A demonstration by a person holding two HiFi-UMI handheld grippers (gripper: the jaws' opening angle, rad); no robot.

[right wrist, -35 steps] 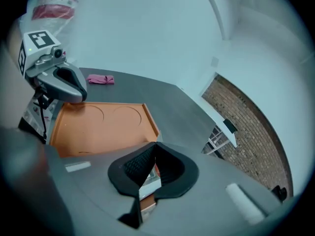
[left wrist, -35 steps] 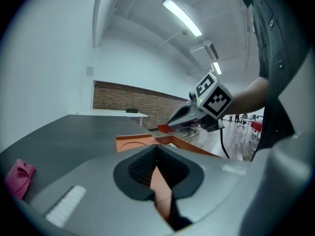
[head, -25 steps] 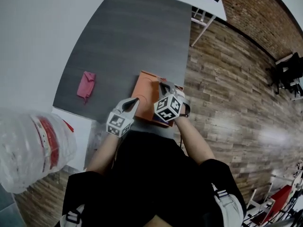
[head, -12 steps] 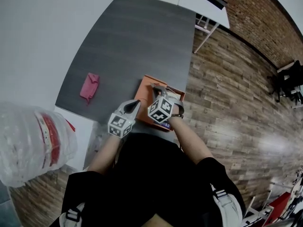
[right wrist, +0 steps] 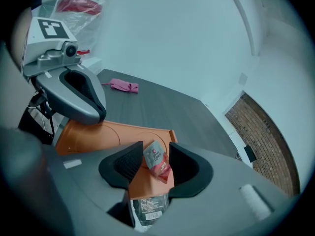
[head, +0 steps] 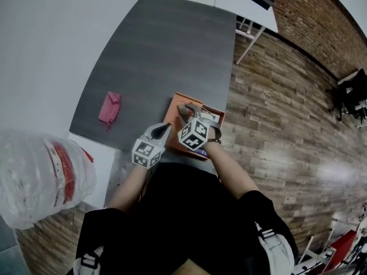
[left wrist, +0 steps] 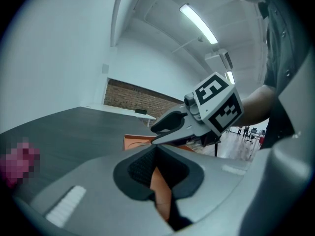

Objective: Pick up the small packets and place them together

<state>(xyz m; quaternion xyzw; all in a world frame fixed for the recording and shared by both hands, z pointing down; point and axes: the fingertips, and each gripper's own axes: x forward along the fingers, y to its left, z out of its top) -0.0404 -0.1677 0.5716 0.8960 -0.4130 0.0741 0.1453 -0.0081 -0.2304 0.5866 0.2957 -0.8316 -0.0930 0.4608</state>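
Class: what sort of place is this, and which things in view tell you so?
Probably an office or studio: a long grey table, a brick wall, a wood-plank floor and black chairs further off.

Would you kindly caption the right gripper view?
Right claw, jaws just opened, red packet between them over the orange tray.

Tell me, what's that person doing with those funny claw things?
A person holds a gripper in each hand over an orange tray on the grey table. The right gripper has just been opening its jaws, and a small red packet sits loose between them, just above the tray and close to a dark packet. The left gripper hovers open and empty by the tray.
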